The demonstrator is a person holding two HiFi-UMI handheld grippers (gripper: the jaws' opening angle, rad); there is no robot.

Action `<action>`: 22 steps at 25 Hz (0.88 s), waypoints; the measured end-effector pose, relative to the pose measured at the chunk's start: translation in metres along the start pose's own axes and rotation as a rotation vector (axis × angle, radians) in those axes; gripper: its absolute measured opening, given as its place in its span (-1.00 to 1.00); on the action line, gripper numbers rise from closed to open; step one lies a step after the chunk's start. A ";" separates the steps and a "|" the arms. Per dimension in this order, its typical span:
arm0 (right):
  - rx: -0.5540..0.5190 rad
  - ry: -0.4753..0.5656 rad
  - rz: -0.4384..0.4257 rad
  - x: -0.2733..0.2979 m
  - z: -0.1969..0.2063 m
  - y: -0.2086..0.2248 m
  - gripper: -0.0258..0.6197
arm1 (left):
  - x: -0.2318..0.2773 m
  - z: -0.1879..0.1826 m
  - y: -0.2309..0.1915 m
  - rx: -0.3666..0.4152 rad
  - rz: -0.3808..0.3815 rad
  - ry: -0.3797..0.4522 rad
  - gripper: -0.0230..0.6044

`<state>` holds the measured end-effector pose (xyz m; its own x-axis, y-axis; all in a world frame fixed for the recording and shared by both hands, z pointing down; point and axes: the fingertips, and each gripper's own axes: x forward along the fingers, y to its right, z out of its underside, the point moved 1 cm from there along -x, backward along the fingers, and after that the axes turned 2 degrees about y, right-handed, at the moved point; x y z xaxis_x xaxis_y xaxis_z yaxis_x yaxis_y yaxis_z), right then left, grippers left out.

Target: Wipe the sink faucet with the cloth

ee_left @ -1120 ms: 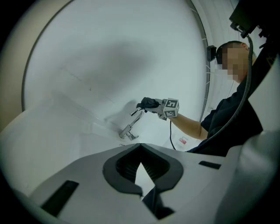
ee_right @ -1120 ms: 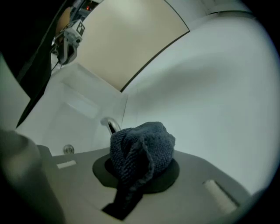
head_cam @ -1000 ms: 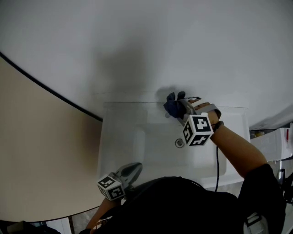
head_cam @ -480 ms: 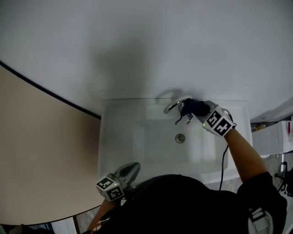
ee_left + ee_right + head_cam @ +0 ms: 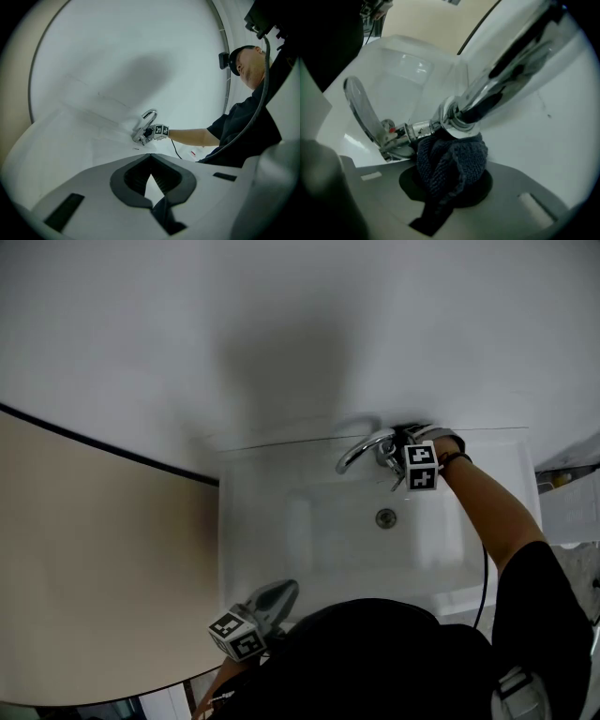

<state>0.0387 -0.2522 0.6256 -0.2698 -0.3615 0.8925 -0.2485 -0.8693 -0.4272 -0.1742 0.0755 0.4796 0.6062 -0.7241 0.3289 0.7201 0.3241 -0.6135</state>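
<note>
Chrome faucet [image 5: 359, 450] stands at the back of the white sink [image 5: 253, 549] in the head view, your right tool [image 5: 401, 451] at its base, your left tool [image 5: 276, 597] idle by the front rim. Left gripper view: that tool is pressed together, empty. Right gripper view: the right tool pinches the dark cloth [image 5: 450, 164] against the base collar; press firmly and circle it fully. One faucet, one cloth, two tools

Faucet [image 5: 359, 452]: chrome, arched spout, standing at the back rim of the sink [image 5: 281, 549], right of centre. The spout curves out over the basin. A flat lever [image 5: 363, 110] sticks out from the body.

Cloth [image 5: 449, 164]: dark blue, knit texture, bunched into a wad. It presses against the collar at the spout's base, just beside the lever stem.

Sink: white, rectangular.
</note>
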 end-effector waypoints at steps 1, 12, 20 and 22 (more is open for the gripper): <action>-0.028 -0.012 -0.003 0.005 0.000 0.000 -0.76 | -0.001 0.000 -0.002 -0.002 -0.004 0.002 -0.93; -0.076 0.118 0.061 -0.022 -0.016 0.017 -0.76 | 0.003 0.002 -0.005 -0.017 -0.006 0.004 -0.93; 0.348 0.333 0.123 -0.121 -0.027 0.023 -0.76 | 0.003 -0.002 -0.002 0.005 0.014 0.030 -0.93; 0.623 0.454 0.018 -0.140 -0.045 -0.009 -0.76 | -0.002 -0.002 -0.007 -0.006 0.018 0.038 -0.93</action>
<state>0.0366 -0.1788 0.4977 -0.6578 -0.3206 0.6816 0.2933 -0.9425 -0.1603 -0.1809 0.0736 0.4815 0.6058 -0.7407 0.2905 0.7071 0.3338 -0.6233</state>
